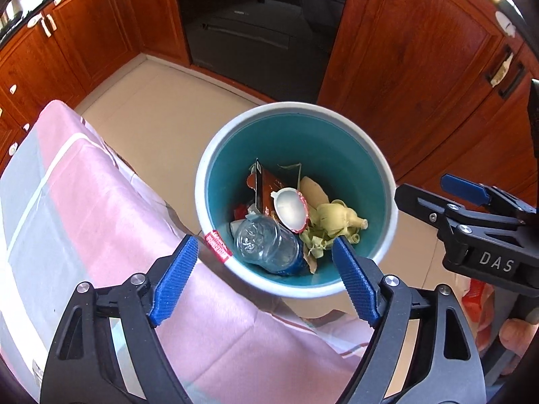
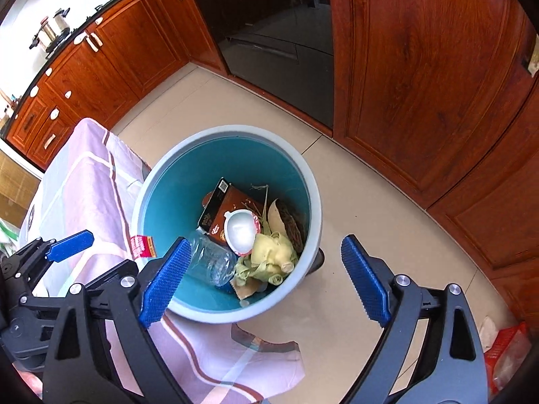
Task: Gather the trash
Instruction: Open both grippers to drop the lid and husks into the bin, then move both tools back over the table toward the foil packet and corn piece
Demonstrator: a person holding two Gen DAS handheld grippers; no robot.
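Note:
A round bin point(image 1: 353, 155) point(image 2: 161, 181) with a pale rim and teal inside stands on the floor beside a cloth-covered table. Inside it lie a clear plastic bottle point(image 1: 266, 242) point(image 2: 210, 259), a white cup lid point(image 1: 289, 208) point(image 2: 240, 230), a brown carton point(image 1: 266, 185) point(image 2: 232, 207) and yellow-green peels point(image 1: 331, 224) point(image 2: 271, 252). My left gripper point(image 1: 269, 269) hangs above the bin's near rim, open, nothing between its blue pads. My right gripper point(image 2: 266, 279) point(image 1: 471, 195) also hovers open over the bin's near-right side, empty.
A pink and grey checked tablecloth point(image 1: 101, 202) point(image 2: 91, 181) drapes the table on the left, touching the bin. Wooden cabinets point(image 1: 421, 60) point(image 2: 421, 84) and a dark glass oven door point(image 1: 256, 33) stand behind. A red packet point(image 2: 505, 346) lies on the tiled floor at the right.

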